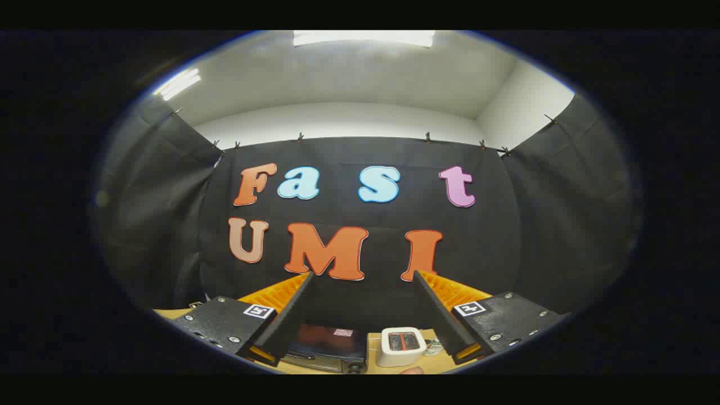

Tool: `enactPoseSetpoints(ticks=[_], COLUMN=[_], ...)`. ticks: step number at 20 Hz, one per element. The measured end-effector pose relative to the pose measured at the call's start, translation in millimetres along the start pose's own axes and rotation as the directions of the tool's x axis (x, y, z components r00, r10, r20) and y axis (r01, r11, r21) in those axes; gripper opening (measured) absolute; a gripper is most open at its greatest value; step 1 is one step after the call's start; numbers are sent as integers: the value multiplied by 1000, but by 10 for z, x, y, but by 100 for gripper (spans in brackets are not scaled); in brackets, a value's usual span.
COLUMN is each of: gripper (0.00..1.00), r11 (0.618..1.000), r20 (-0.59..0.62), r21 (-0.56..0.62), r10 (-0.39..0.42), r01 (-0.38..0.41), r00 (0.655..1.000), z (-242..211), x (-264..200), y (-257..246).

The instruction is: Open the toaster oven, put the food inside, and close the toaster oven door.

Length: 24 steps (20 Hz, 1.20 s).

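While held high above the table, the tool looks down past its own tips at what sits far below.

Gripper (363,277): fingers spread wide apart, nothing between them, nothing touched.
Fingers (292,315): two dark wedges with orange ribbed backs, each mounted on a black block carrying a small square marker; their tips point up toward the black cloth wall.
Toaster oven (329,347): low in the gap between the fingers, nearer the left one, standing on the table; dark body, glass front with a reddish glow behind it, a handle bar along the door and a knob at its lower right corner. Door looks shut.
White toaster (400,346): just beside the toaster oven on its right, apart from it, a small rounded white box with two red-lit slots on top.
Small item (433,347): close to the right finger, beside the white toaster; too small to tell what it is.
Table (374,351): light wood top, bare between the two appliances.
Food: cannot tell where it lies.
Booth wall (495,225): black cloth clipped along its top edge, with pale walls and ceiling lights above.
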<state>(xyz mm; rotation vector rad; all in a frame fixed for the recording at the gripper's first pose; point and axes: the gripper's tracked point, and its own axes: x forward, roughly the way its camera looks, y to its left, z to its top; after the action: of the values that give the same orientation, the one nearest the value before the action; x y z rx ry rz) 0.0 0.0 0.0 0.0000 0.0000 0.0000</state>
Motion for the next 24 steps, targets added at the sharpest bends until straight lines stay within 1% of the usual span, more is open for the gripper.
enactPoseSetpoints(ticks=[10,18,21,24], gripper=[100,100,100,100], r11=[999,1000,1000,1000], r20=[-39,-56,-76,-132], r21=[26,11,0,-8], r10=[-21,-20,-9,3], r01=[22,21,9,-4], r00=[999,998,997,991], z=[-47,-87,-186,-412], x=[21,17,27,33], y=[-51,-38,28,99])
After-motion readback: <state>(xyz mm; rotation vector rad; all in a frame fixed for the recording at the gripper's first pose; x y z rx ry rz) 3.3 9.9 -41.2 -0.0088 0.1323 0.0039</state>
